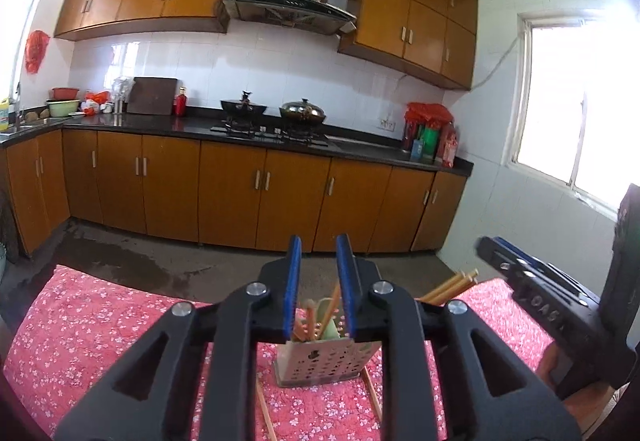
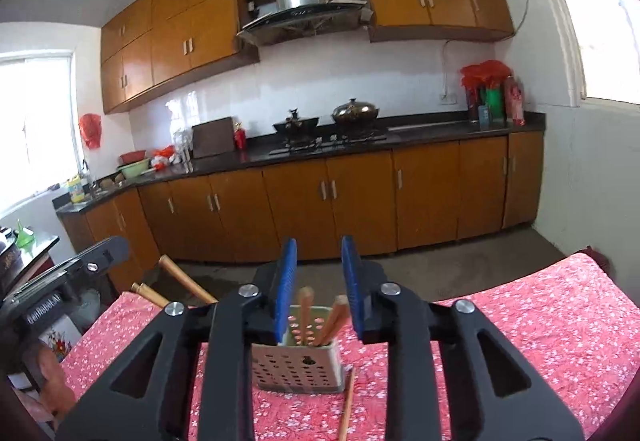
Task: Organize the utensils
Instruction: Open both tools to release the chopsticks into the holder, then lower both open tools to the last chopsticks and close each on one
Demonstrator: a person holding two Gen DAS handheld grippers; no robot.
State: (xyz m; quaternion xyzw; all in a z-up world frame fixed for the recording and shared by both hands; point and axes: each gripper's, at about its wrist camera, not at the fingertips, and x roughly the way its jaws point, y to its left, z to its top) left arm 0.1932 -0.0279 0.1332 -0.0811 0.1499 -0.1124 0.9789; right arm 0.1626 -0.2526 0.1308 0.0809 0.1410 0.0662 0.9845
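The left hand-held gripper is open and holds nothing; there is a wide gap between its blue fingers. The right hand-held gripper is open too, and it is also empty. Both are up in the air, pointing forward and a bit down, and they sit side by side, each showing at the edge of the other's view. Just below and in front of them stands the holder, a gray box with many small holes, upright on the surface with its pink flower cloth. Some chopsticks already stand inside it, leaning a little. So part of the job looks done. But some are still out: one chopstick lies flat on the cloth, touching or just beside the holder's front right corner, and the left view shows another loose stick on the other side. More sticks poke out at the far edge of the surface. I think these loose ones still need to go in the holder.
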